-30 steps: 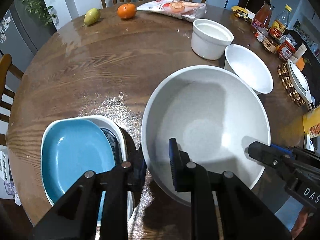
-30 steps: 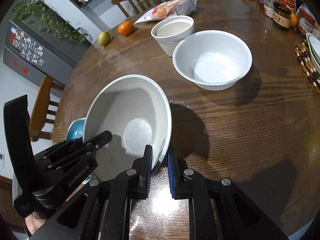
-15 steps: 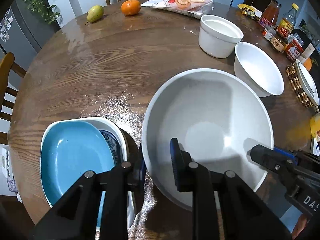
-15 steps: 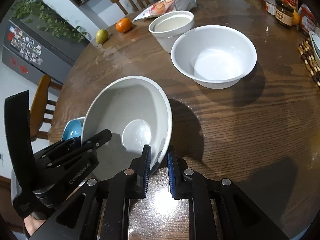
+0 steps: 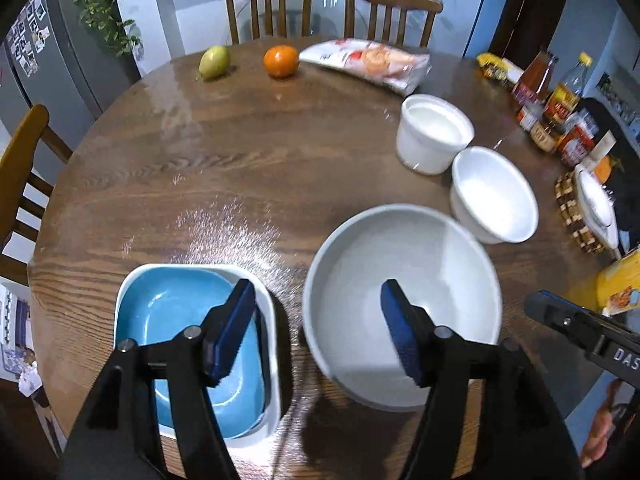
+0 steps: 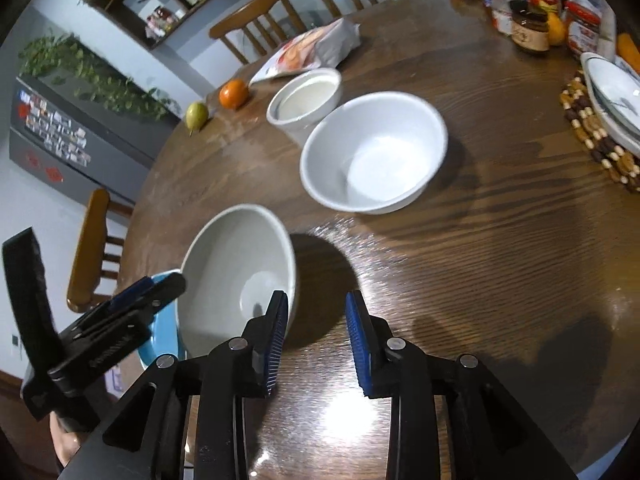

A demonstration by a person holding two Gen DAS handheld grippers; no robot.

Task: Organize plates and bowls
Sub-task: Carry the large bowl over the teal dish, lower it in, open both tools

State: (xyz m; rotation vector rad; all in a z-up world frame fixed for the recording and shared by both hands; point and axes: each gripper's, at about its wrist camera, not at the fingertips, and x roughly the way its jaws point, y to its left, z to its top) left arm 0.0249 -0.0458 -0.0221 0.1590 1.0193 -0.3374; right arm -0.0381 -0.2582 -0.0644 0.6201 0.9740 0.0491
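The big bowl has been let go since the earlier frames: both rim grips have been given up, and both pairs of jaws have just been opening, with nothing pressed between them. In the left wrist view the left tongs are spread wide. One pad is seen over the blue dish at about 8 o'clock, the other over the big bowl's hollow, and the bowl's near-left rim lies between them untouched. The blue dish is nested in a white dish, just beside the big bowl.

In the right wrist view the right tongs are parted too, though less widely. The big bowl's rim is seen against the outer side of the left pad, not between the pads, and only bare table shows in the gap.

The coming move is judged to turn on the small bowl, which lies at about 12 to 1 o'clock from the right tongs, across open table. From the left tongs it lies at about 2 o'clock, beyond the big bowl. The right hand is thus judged the nearer. The bowl being round, no long axis is given; any near stretch of rim could be taken. The white pot stands touching or just behind it.
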